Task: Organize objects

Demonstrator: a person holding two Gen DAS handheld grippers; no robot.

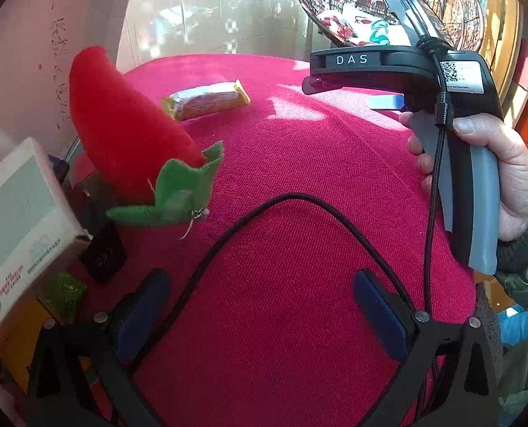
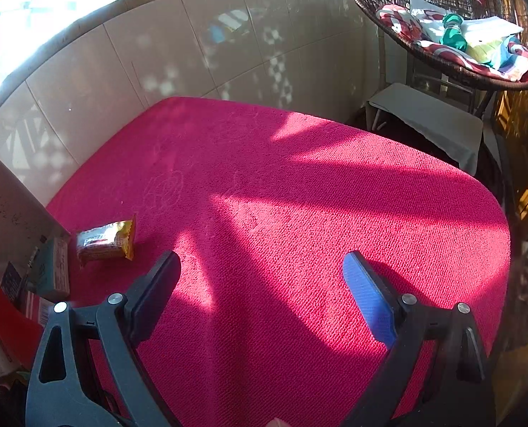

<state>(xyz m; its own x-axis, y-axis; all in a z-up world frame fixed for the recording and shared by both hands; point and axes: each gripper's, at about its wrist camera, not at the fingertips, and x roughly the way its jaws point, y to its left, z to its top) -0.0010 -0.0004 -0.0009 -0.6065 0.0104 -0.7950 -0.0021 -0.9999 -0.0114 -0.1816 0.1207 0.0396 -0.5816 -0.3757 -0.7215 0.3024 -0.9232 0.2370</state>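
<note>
Two grippers hang above a counter (image 2: pixel 281 213) covered in bright pink-red woven cloth, both with their jaws spread wide and nothing between them. The left gripper (image 1: pixel 264 306) tilts down over bare cloth, and a black cable (image 1: pixel 299 199) arches across the gap just ahead of its blue-padded fingers (image 1: pixel 381 313). Up and to the left of those jaws a red plush chilli pepper with a green felt stalk (image 1: pixel 128 135) sticks up, its stalk end nearest the jaws. Further left, at the counter's edge, a white and grey cardboard box (image 1: pixel 18 224) leans among other small items too crowded to make out. Well ahead of the left jaws, slightly to the left, a yellow foil snack packet (image 1: pixel 207 101) lies flat on the cloth. To the right of them a hand (image 1: pixel 495 178) grips the grey and black handle of the right gripper (image 2: pixel 262 277). In the right wrist view, the same packet lies just beyond and to the left of the right jaws, apart from them.
</note>
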